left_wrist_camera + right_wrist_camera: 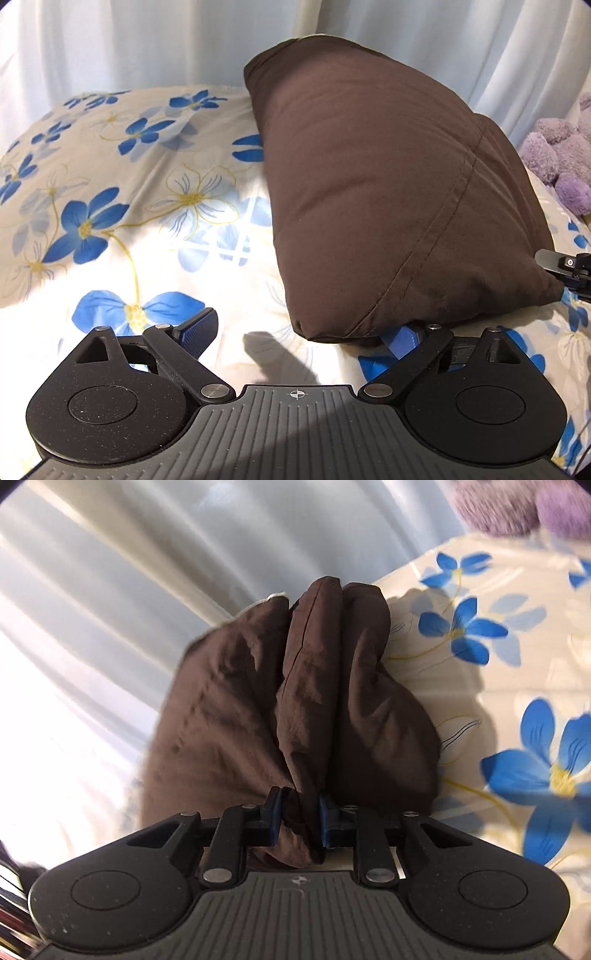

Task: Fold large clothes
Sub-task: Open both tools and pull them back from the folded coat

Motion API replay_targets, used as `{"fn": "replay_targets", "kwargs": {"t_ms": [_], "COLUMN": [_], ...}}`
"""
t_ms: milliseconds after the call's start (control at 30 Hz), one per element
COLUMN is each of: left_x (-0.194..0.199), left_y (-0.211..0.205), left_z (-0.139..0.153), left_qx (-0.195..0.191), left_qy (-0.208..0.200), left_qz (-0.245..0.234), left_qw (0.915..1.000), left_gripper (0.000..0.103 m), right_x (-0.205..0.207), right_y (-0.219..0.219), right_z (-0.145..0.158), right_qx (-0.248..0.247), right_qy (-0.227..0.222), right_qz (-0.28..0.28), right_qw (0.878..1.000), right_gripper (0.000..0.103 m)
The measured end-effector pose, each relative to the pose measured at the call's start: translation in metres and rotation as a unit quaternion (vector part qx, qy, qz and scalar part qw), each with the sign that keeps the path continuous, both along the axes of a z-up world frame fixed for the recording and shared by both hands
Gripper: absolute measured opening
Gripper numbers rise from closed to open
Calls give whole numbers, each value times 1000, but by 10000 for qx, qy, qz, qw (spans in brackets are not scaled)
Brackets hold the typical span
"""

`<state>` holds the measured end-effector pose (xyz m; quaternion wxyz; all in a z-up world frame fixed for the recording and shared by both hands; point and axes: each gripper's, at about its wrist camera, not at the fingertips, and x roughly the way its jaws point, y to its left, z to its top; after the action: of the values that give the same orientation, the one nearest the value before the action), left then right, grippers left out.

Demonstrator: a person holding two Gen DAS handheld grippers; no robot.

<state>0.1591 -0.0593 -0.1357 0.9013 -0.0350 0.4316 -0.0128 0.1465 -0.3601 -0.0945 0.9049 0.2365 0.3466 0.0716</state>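
Right gripper (298, 821) at the bottom of the frame, blue pads (275, 818) pinched on a bunched edge of the brown garment (288, 701), which rises in puffy folds up the centre. Floral bedsheet (498, 664) fills the right side, pale curtain (110, 590) the left, purple plush toy (517, 506) upper right.

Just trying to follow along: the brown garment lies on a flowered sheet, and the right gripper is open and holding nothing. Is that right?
Not quite. The brown garment does lie on the flowered sheet, but the right gripper is shut on a bunch of its fabric, as the right wrist view shows.
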Motion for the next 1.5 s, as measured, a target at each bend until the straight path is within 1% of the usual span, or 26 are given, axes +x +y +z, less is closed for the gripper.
{"fn": "replay_targets", "kwargs": {"t_ms": [33, 133, 200, 300, 367, 433, 500, 567, 600, 667, 733, 800, 833, 900, 967, 1067, 1133, 1200, 1300, 1500], "left_x": [0, 3, 3, 3, 0, -8, -19, -29, -36, -44, -48, -47, -46, -41, -36, -31, -30, -29, -26, -24], "left_y": [0, 5, 11, 16, 16, 15, 15, 16, 15, 13, 9, 4, 1, -4, -7, -13, -16, -19, -21, -26], "left_z": [1, 5, 9, 6, 5, 8, 12, 16, 20, 25, 32, 39, 43, 51, 58, 66, 70, 71, 69, 67], "left_qx": [49, 123, 181, 73, 19, 176, 349, 423, 469, 549, 682, 865, 960, 1074, 1052, 1013, 970, 922, 914, 949], "left_qy": [-12, -23, -89, -45, 34, 93, 185, 211, 203, 208, 174, 53, -2, -43, -71, -150, -222, -191, -102, -34], "left_qz": [-25, 15, 110, 156, 208, 242, 294, 326, 339, 324, 358, 375, 388, 381, 251, 90, 50, -6, -58, -174], "left_qw": [10000, 9999, 9997, 9998, 9998, 9995, 9988, 9984, 9981, 9977, 9969, 9955, 9946, 9935, 9941, 9947, 9950, 9956, 9957, 9953], "left_gripper": [98, 97, 97, 97, 97, 97, 98, 102, 102, 103, 103, 103, 103, 103, 103, 103, 103, 103, 103, 103], "right_x": [-1, -9, -16, -14, -11, -10, -18, -29, -34, -45, -52, -56, -58, -61, -58, -50, -46, -47, -47, -47], "right_y": [5, 13, 19, 25, 31, 38, 46, 56, 62, 72, 84, 101, 110, 129, 143, 155, 159, 161, 165, 164], "right_z": [-1, 4, 12, 8, 3, 2, 13, 24, 28, 34, 33, 32, 34, 38, 43, 50, 53, 55, 58, 62], "right_qx": [-121, -164, -177, -195, -344, -587, -930, -1414, -1646, -1944, -2062, -2116, -2183, -2331, -2463, -2651, -2713, -2784, -2963, -3000], "right_qy": [2, 38, -24, -10, 24, 28, 52, 105, 128, 233, 414, 546, 580, 514, 515, 836, 998, 938, 928, 929], "right_qz": [-23, -157, -85, -48, -162, -270, -396, -533, -565, -543, -434, -251, -142, 42, 86, -80, -53, -145, -374, -587], "right_qw": [9999, 9997, 9998, 9998, 9993, 9979, 9949, 9885, 9847, 9792, 9767, 9755, 9741, 9711, 9678, 9606, 9573, 9558, 9498, 9476], "right_gripper": [20, 19, 18, 18, 20, 24, 35, 61, 65, 80, 88, 95, 100, 102, 102, 102, 102, 102, 102, 102]}}
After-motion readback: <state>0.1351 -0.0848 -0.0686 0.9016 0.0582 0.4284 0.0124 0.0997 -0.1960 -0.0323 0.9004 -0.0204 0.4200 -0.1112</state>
